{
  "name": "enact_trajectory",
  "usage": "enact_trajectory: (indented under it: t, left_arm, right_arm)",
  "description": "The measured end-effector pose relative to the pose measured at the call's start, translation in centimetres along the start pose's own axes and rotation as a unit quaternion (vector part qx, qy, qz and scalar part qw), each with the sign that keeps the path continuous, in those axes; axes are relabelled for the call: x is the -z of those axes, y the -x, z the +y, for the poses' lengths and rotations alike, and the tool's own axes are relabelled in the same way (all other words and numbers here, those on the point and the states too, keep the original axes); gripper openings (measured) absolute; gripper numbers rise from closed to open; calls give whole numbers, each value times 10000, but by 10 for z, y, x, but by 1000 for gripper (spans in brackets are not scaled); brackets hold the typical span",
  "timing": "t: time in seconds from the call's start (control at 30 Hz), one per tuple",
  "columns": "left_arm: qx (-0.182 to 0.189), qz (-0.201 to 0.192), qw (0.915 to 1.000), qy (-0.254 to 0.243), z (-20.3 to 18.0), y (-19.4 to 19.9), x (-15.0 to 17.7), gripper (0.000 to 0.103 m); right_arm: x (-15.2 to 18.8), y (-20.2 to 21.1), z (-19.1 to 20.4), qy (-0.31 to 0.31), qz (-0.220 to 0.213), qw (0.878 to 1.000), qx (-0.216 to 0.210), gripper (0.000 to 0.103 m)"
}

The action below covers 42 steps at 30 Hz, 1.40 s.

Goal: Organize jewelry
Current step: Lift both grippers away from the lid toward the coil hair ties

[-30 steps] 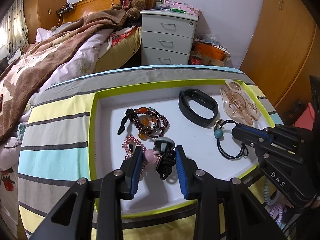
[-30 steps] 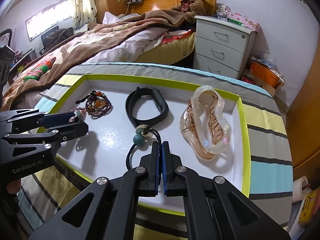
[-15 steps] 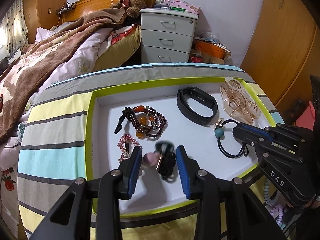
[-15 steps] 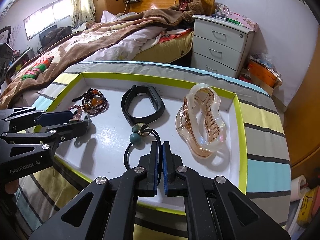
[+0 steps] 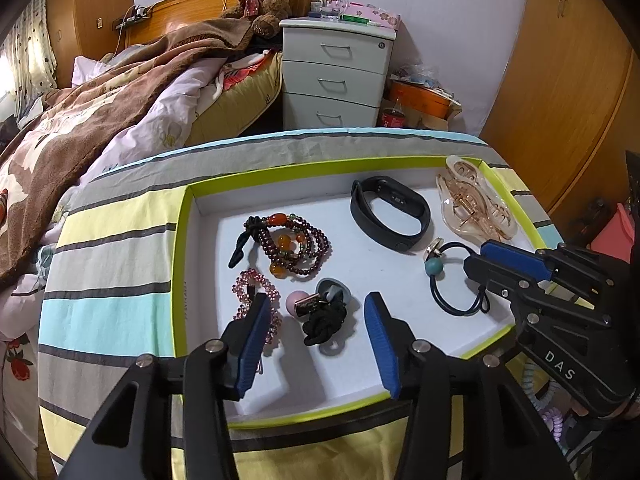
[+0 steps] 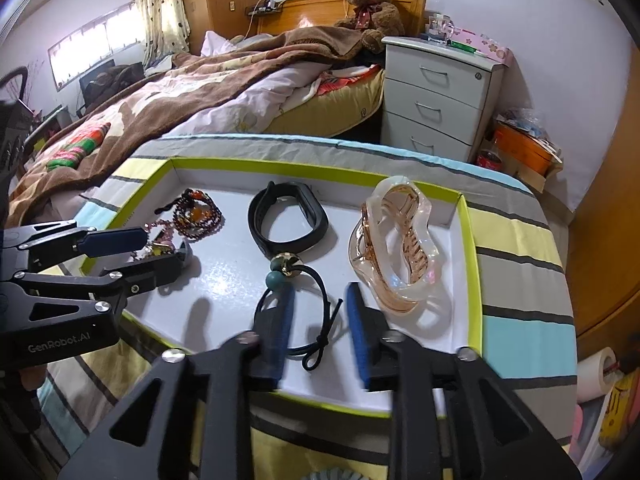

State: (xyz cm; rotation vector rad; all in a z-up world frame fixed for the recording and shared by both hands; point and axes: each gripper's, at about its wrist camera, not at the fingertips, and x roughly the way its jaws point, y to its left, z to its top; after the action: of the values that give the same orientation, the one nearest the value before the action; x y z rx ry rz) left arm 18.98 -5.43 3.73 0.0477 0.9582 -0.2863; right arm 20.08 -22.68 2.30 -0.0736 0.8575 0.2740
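Observation:
A white tray with a lime rim (image 5: 182, 240) (image 6: 466, 248) holds the jewelry. My left gripper (image 5: 316, 332) is open; a black hair tie with pink and grey discs (image 5: 322, 312) lies on the tray floor between its fingers. Beside it lie a pink bead bracelet (image 5: 252, 284) and a dark red bead bracelet (image 5: 296, 244). My right gripper (image 6: 320, 320) is open over the loop of a black hair tie with a teal bead (image 6: 304, 280) (image 5: 452, 280). A black wristband (image 6: 286, 216) (image 5: 390, 210) and a clear amber hair claw (image 6: 396, 244) (image 5: 472, 204) lie further back.
The tray sits on a striped cloth (image 5: 112, 240) over a round table. A bed with a brown blanket (image 6: 180, 92) is behind it on the left. A white drawer unit (image 5: 336, 76) stands behind. A wooden wardrobe (image 5: 560, 80) is on the right.
My left gripper opened wider and let the disc hair tie drop onto the tray. My right gripper went from shut to open over the teal-bead hair tie.

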Motion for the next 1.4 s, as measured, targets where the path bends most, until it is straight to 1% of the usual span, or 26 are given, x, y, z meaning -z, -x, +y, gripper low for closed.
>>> enact_trajectory:
  t: [0.37, 0.53, 0.67, 0.87, 1.07, 1.13, 1.3, 1.4]
  left_arm:
    - [79, -166, 9998, 20, -4, 24, 5, 60]
    - [180, -288, 9994, -26, -8, 41, 11, 61]
    - [291, -364, 9989, -45, -15, 54, 17, 63]
    - [514, -354, 9980, -82, -28, 66, 35, 63]
    - [595, -245, 9979, -71, -39, 72, 52, 63]
    - [581, -221, 9980, -83, -42, 74, 58, 63]
    - [585, -85, 9982, -63, -43, 73, 72, 63]
    - [581, -27, 9983, -29, -42, 72, 78, 63]
  right_arm:
    - [6, 39, -3, -148, -340, 9993, -84, 36]
    - [18, 68, -8, -245, -521, 9983, -102, 36]
    - [37, 88, -10, -273, -546, 9981, -80, 36]
    - [74, 107, -10, -327, -396, 9987, -18, 36]
    - [107, 110, -13, -465, -176, 9987, 51, 36]
    - [115, 108, -12, -494, -56, 9988, -13, 36]
    - [127, 104, -7, -529, 49, 9986, -82, 36]
    - [131, 99, -2, -458, 147, 9988, -6, 36]
